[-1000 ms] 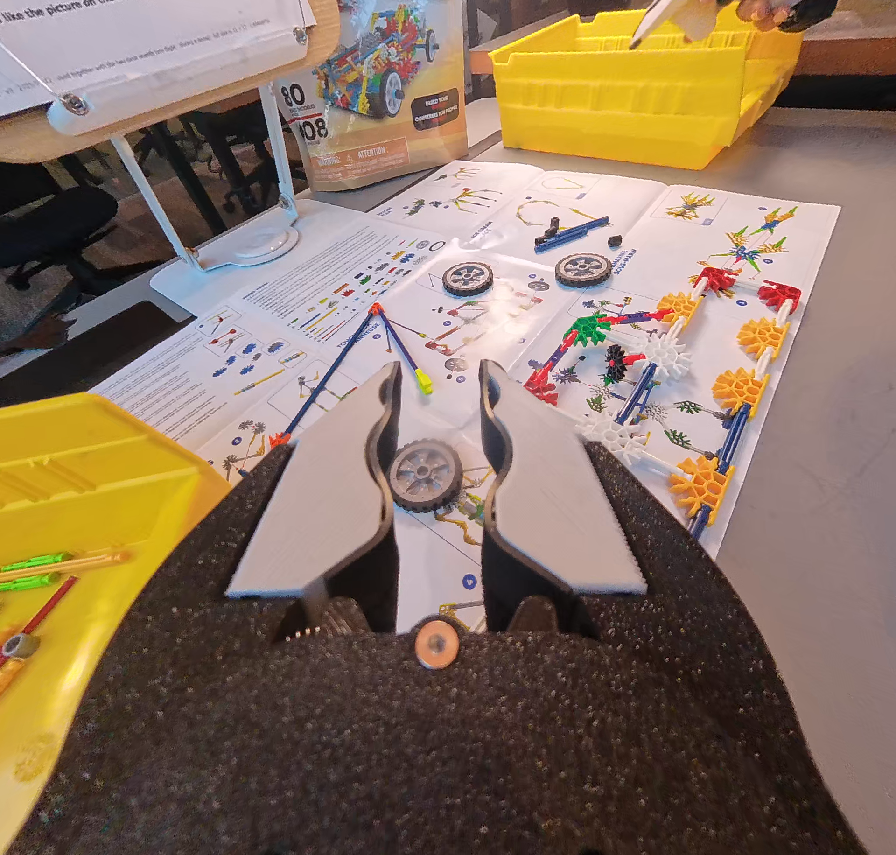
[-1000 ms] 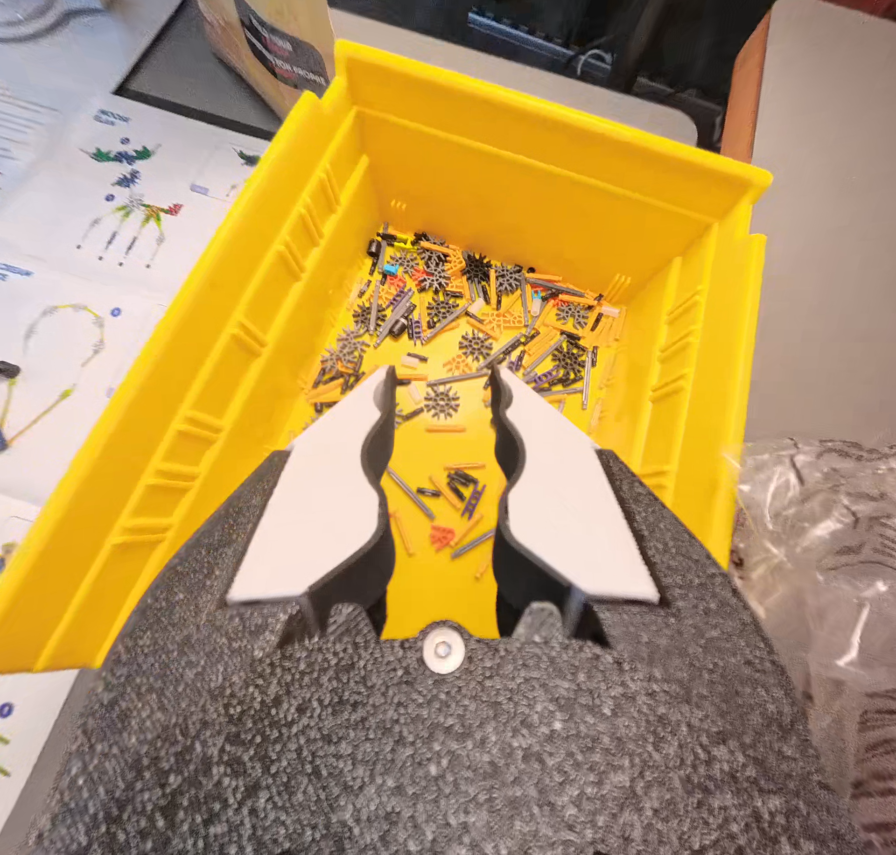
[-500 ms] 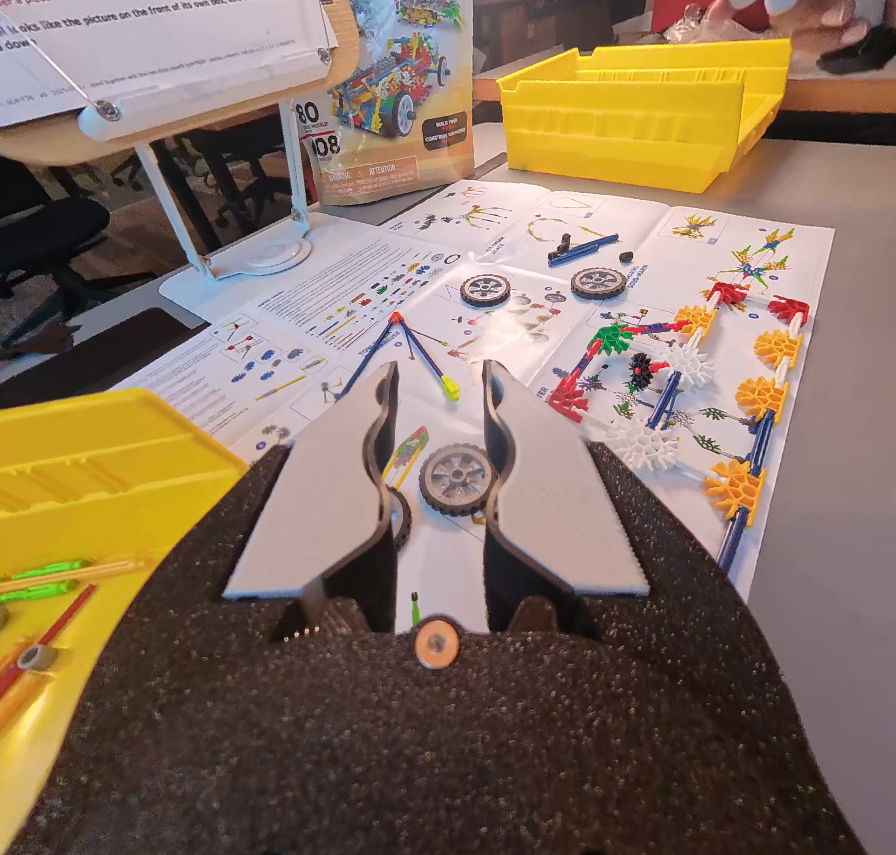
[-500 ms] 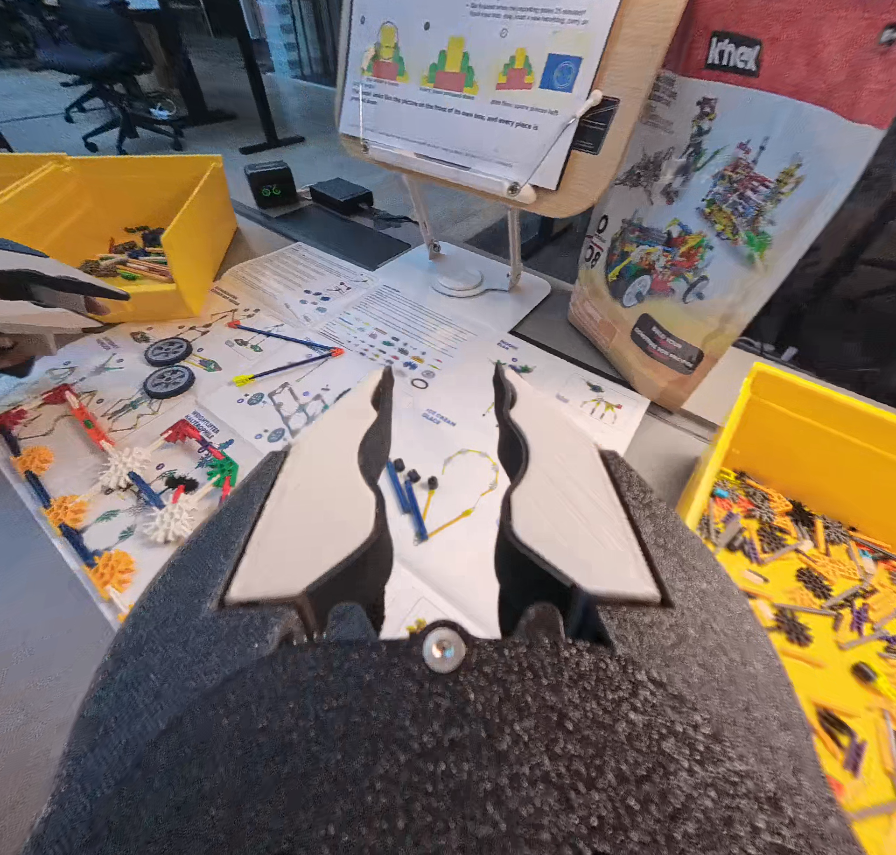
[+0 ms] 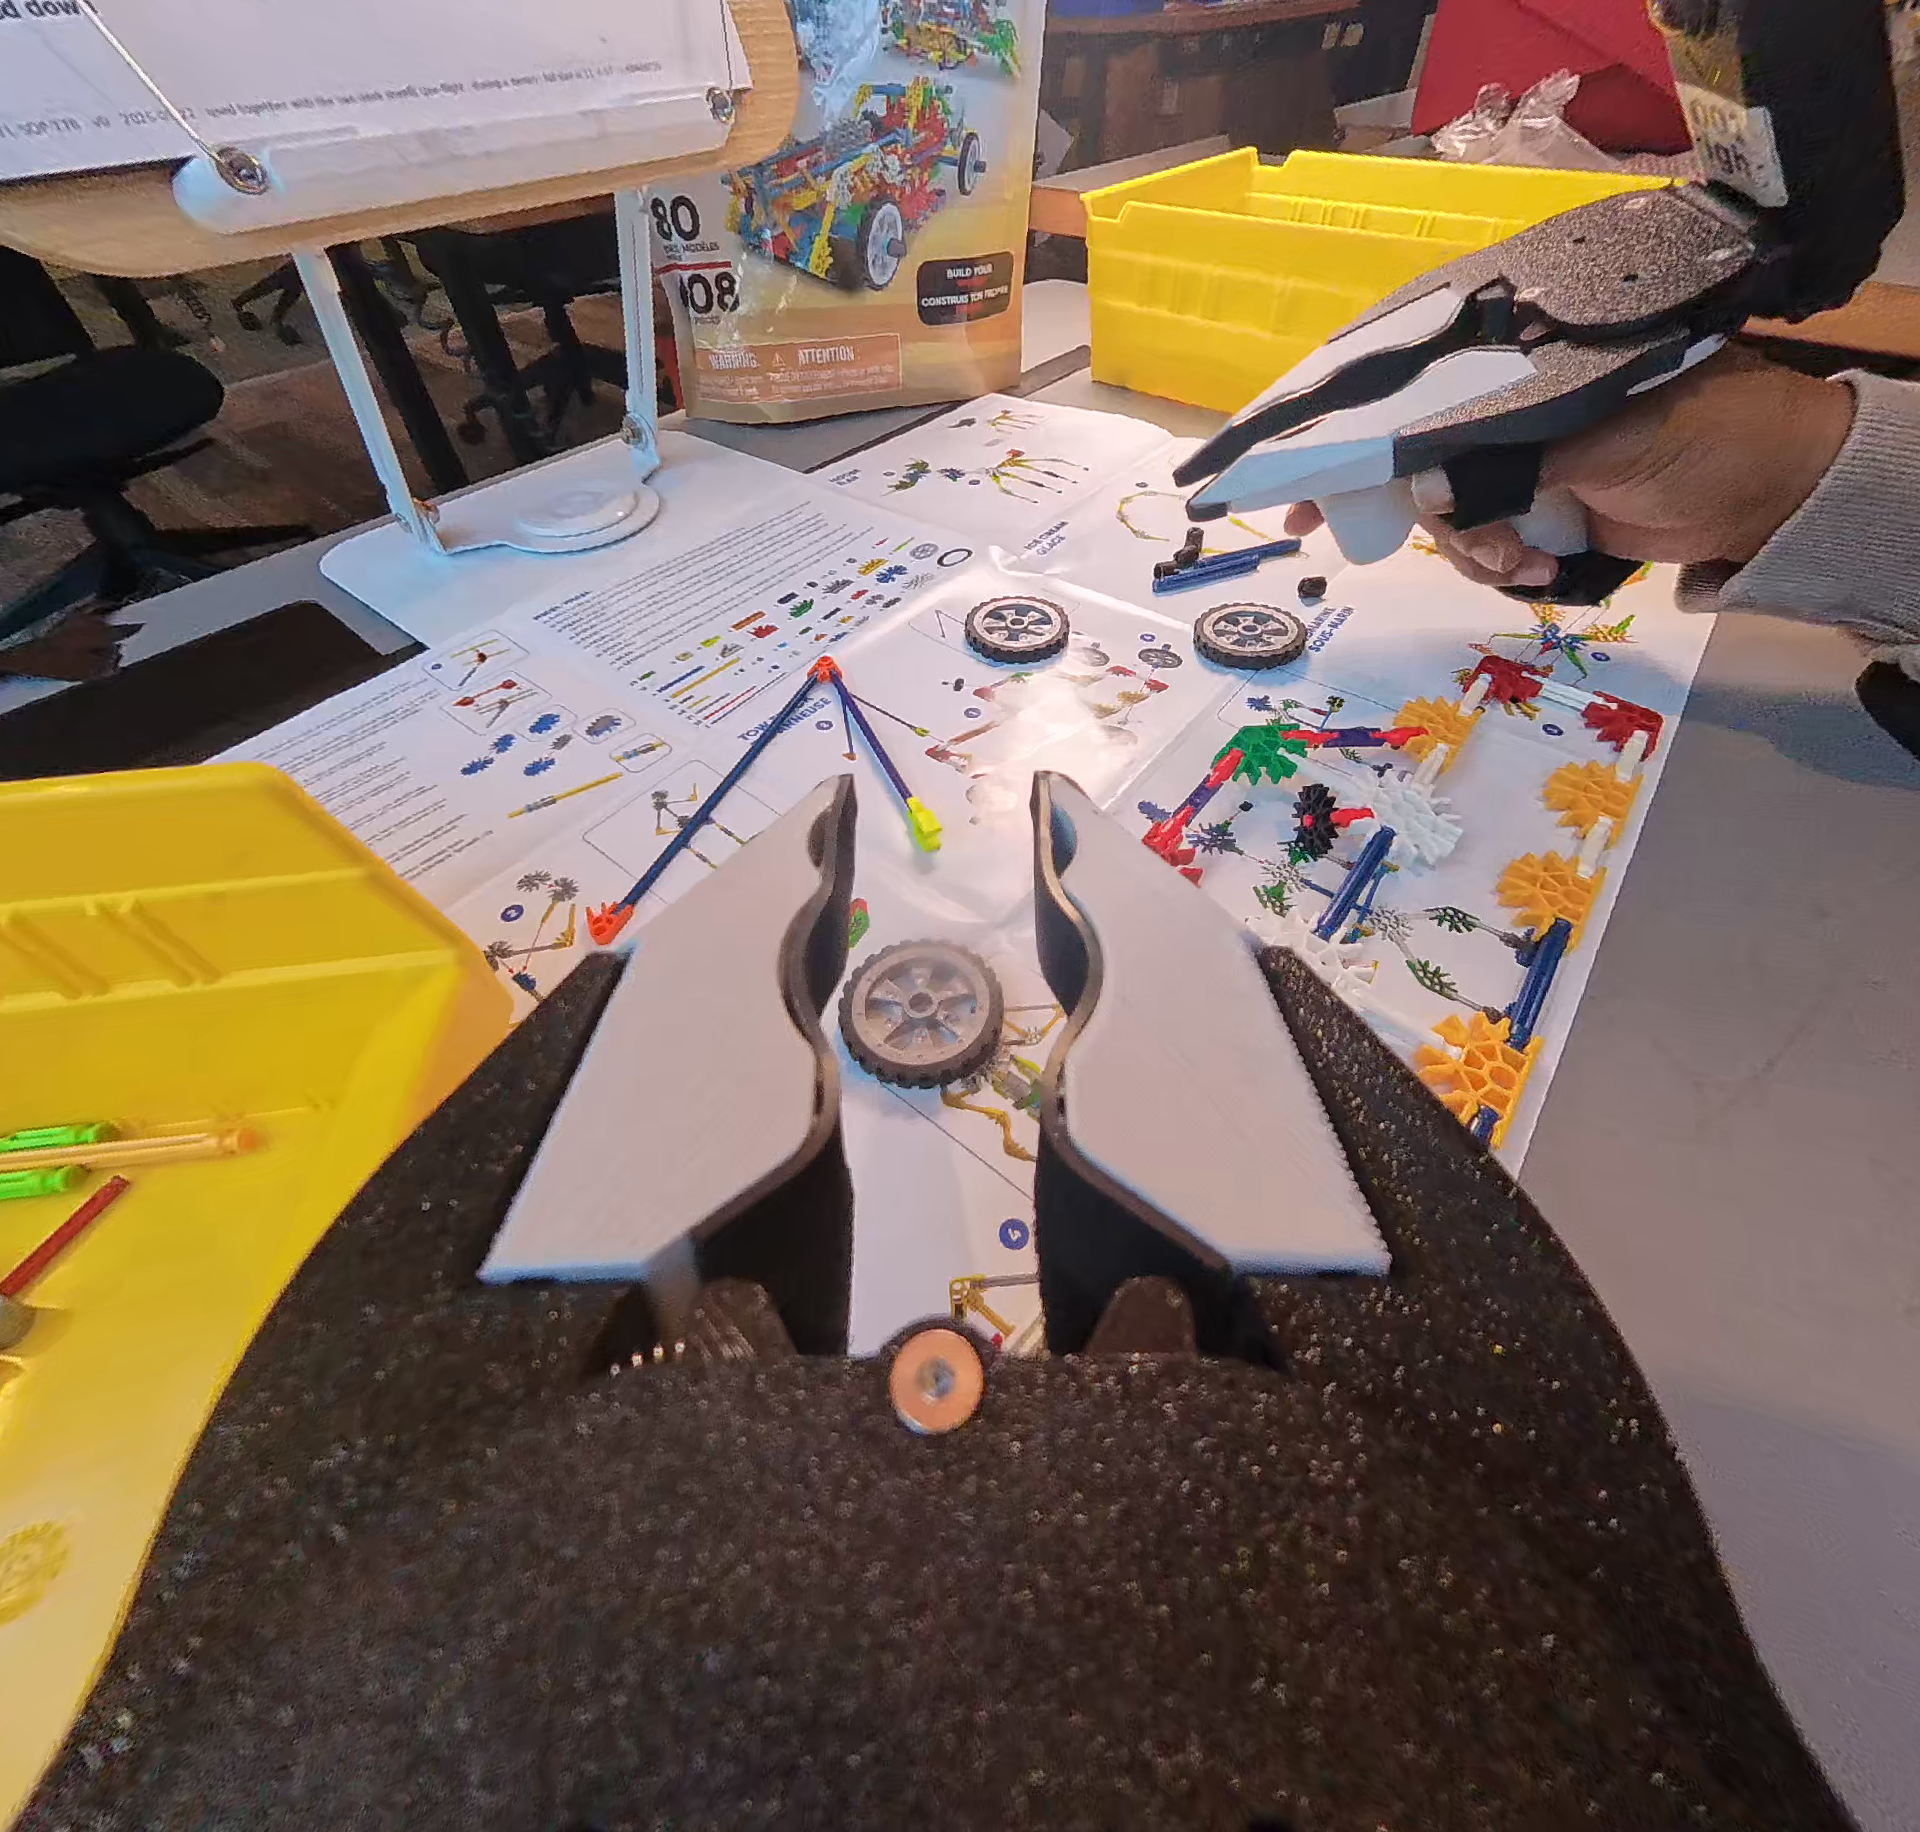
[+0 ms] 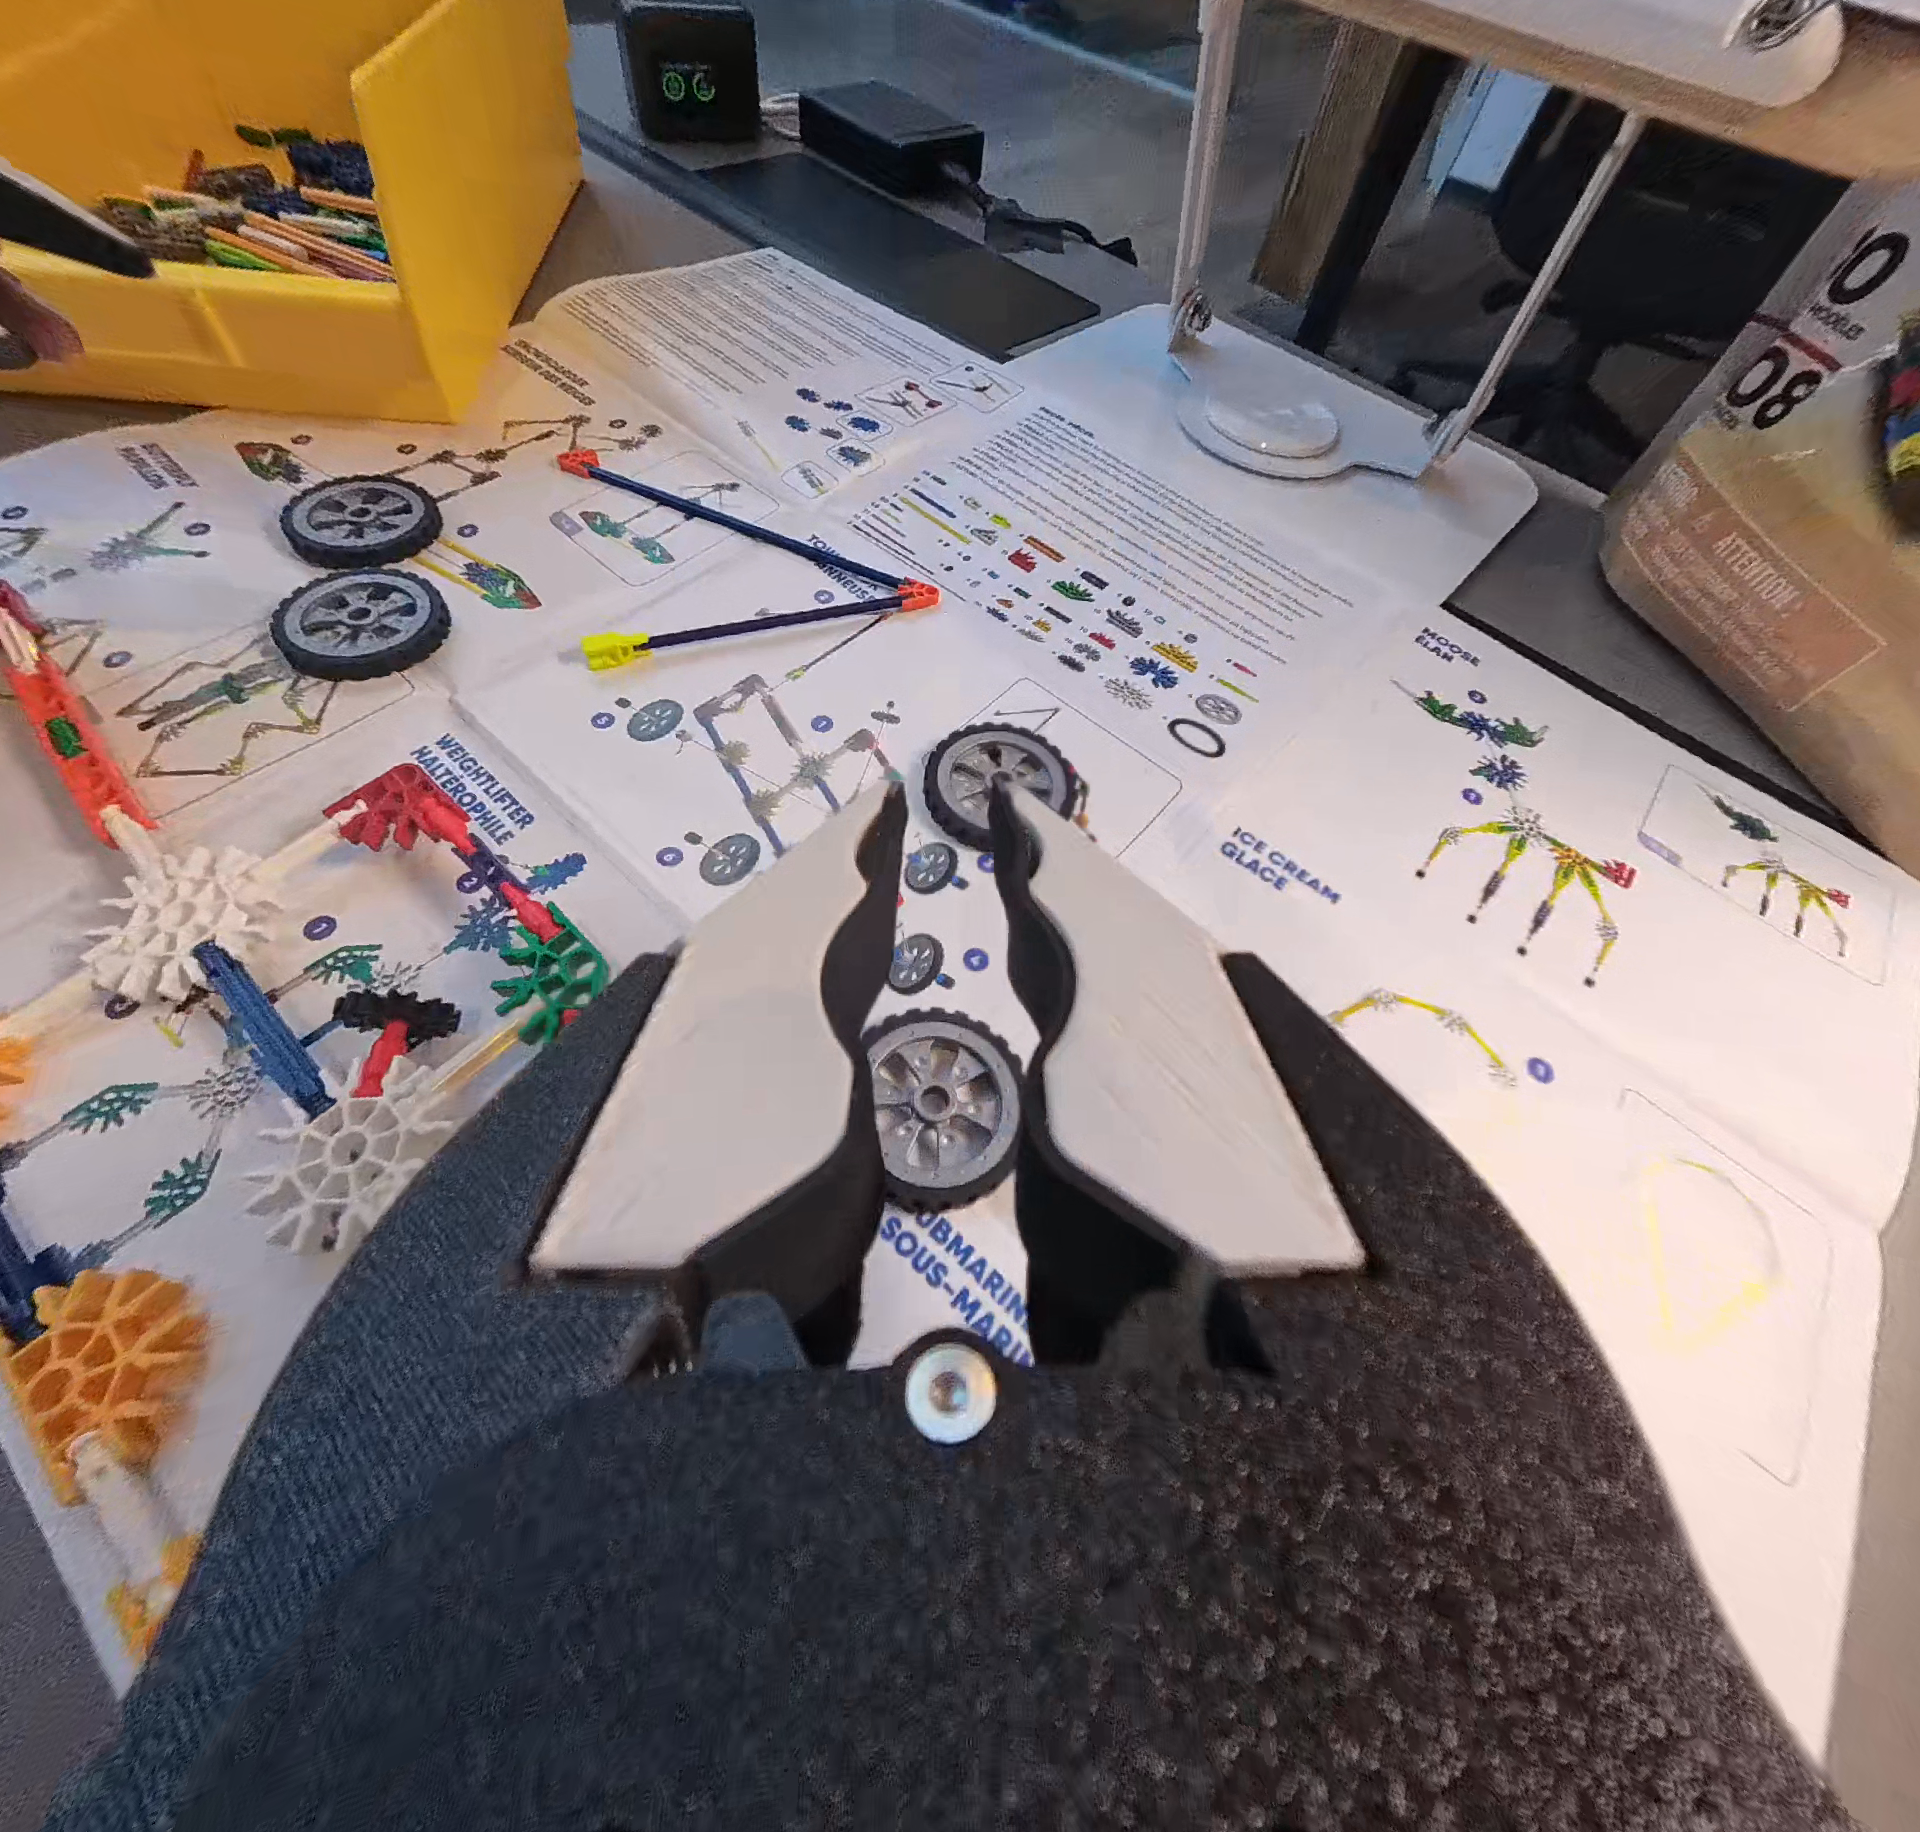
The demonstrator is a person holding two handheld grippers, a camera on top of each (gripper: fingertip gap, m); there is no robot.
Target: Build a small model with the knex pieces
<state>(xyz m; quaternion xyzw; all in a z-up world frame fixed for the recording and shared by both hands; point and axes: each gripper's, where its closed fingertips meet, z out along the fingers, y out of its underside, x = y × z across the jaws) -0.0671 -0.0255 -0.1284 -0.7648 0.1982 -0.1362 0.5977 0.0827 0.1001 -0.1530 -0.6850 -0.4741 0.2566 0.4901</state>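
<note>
Left hand-held gripper (image 5: 943, 806): its two grey fingers are wide apart and hold nothing. It hangs low over the white paper sheet with toy pictures (image 5: 790, 629).
Thing nearest the left one: a small grey toy wheel with a black tyre (image 5: 921, 1013) lies flat on the paper, in the gap between the fingers. The fingers do not touch it.
Right hand-held gripper (image 6: 943, 795): its fingers are only a little apart at the tips, and nothing is held between them. In the left wrist view it shows tilted down over the far part of the paper (image 5: 1210, 483).
Hand: a person's hand in a grey sleeve (image 5: 1683, 473) grips the white handle under the right one.
Things near the right one: one grey wheel (image 6: 943, 1107) lies on the paper between its fingers, lower down. A second grey wheel (image 6: 992, 780) lies just past the tips. It is hard to tell if the tips touch it.
Other toys on the paper: two long blue rods joined by an orange corner piece (image 5: 821, 676), and a flat frame of orange, white, red and green star pieces (image 5: 1455, 847).
Yellow plastic bins: one on the left with thin sticks (image 5: 208, 951), one far back on the grey surface (image 5: 1226, 296).
</note>
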